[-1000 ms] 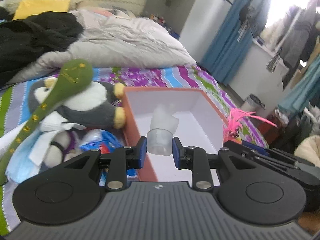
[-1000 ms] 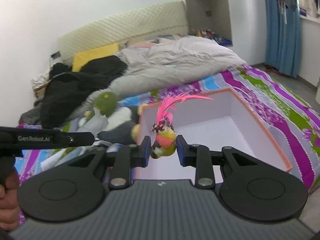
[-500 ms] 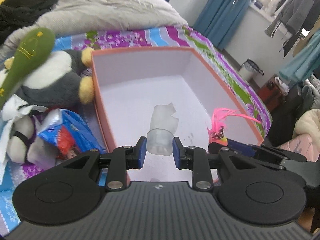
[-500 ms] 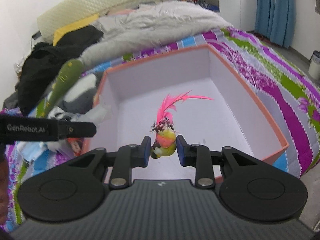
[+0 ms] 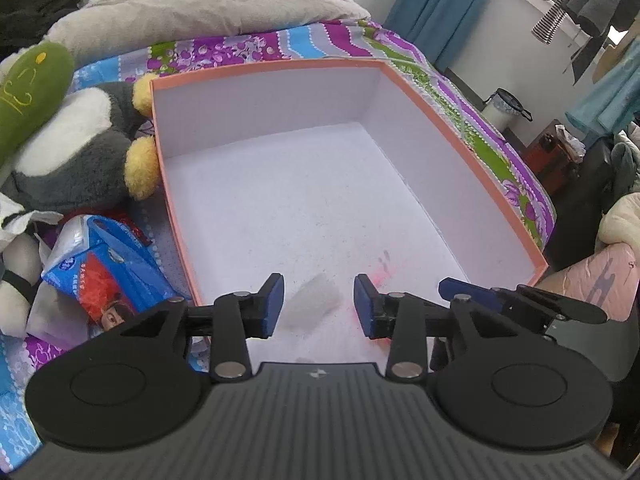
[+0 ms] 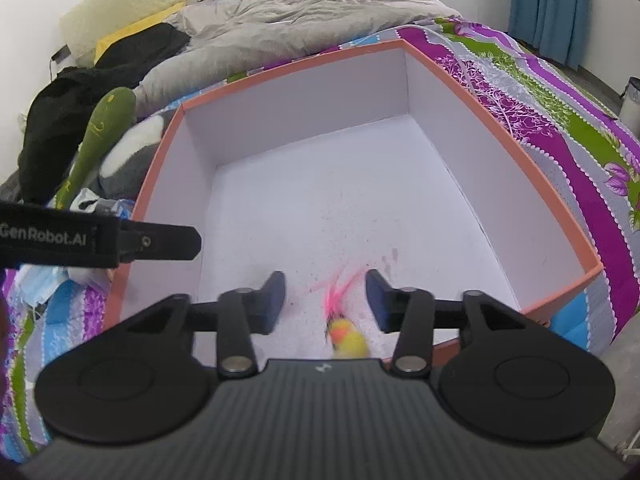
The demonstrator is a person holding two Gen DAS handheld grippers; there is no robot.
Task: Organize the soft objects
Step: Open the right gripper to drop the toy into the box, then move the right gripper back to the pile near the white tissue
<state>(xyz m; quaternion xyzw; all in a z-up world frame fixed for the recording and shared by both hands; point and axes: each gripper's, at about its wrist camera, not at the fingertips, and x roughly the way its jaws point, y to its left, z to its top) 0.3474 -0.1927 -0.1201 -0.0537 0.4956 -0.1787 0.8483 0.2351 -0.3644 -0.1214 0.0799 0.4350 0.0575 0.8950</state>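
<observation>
Orange-rimmed box [image 5: 472, 160] is getting our first two toys, both grippers [image 5: 319, 304] [image 6: 325, 300] just opening, translucent piece [image 5: 314, 306] and feathered bird [image 6: 346, 338] dropping free; penguin [image 5: 76, 148] and the rest still waiting outside.

The right gripper [image 6: 325, 300] hangs over an orange-rimmed white box [image 6: 436, 92] on a striped floral bedspread [image 6: 532, 112]. Its jaws have just been opening; a blurred yellow toy bird with pink feathers [image 6: 346, 338] sits between them, untouched. A green plush [image 6: 100, 136] lies left.
</observation>
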